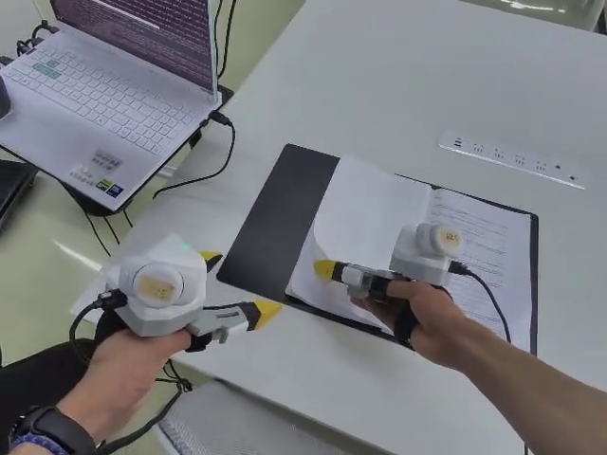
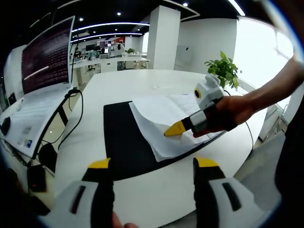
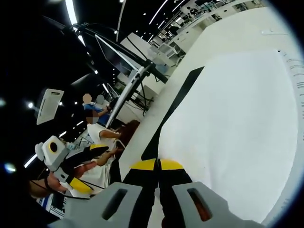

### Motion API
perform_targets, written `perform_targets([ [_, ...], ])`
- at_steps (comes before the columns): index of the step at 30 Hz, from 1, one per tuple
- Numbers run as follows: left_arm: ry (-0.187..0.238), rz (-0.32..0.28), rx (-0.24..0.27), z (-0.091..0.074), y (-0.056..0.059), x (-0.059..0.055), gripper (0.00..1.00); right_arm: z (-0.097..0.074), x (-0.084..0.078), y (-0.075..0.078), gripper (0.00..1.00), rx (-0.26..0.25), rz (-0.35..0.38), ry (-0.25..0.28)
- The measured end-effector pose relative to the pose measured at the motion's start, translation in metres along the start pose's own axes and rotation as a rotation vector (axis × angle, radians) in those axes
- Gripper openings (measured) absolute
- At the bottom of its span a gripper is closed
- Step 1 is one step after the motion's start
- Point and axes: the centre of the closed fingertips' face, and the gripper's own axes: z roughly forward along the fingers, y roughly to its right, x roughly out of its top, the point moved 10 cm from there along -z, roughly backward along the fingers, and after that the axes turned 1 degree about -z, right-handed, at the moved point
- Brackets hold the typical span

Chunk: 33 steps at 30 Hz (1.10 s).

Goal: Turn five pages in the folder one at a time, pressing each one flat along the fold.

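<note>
The left gripper [image 1: 237, 282] hovered at the near edge of the bench [image 1: 398, 85], fingers spread apart, just beside the open black folder [image 1: 280, 223]. The right gripper [image 1: 325, 270] had its fingers closed together, tips on a bowed white page [image 1: 365, 213] in the folder. A laptop [image 1: 114, 85] sat farther left

Open-plan office: laptop [image 1: 114, 90], white tables [image 1: 398, 85], potted plant [image 2: 223, 69], ceiling strip lights [image 2: 111, 24].

Nothing is legible: lines on the laptop screen [image 1: 142, 28] and the folder's printed page [image 1: 484, 237] are too small.
</note>
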Motion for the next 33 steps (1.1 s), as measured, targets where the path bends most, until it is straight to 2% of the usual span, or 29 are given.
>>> perform_targets([
  [9,-0.003,0.007,-0.021,0.008,-0.002,-0.002,0.68,0.010,-0.007,0.012,0.00,-0.030,0.045,-0.034],
  [16,0.003,-0.024,-0.023,0.012,-0.002,-0.004,0.68,0.016,-0.015,0.018,0.03,-0.061,0.063,-0.063],
  [20,-0.005,-0.025,-0.021,0.012,-0.003,-0.006,0.68,0.017,-0.016,0.020,0.04,-0.068,0.075,-0.054],
  [23,-0.005,-0.030,-0.021,0.012,-0.003,-0.006,0.68,0.017,-0.017,0.021,0.07,-0.055,0.102,-0.043],
  [29,-0.016,-0.018,-0.034,0.011,0.002,-0.004,0.69,0.017,-0.017,0.015,0.13,-0.041,0.092,-0.039],
  [33,-0.027,-0.023,-0.051,0.012,0.007,-0.004,0.72,0.016,-0.016,0.006,0.23,-0.008,0.083,-0.032],
])
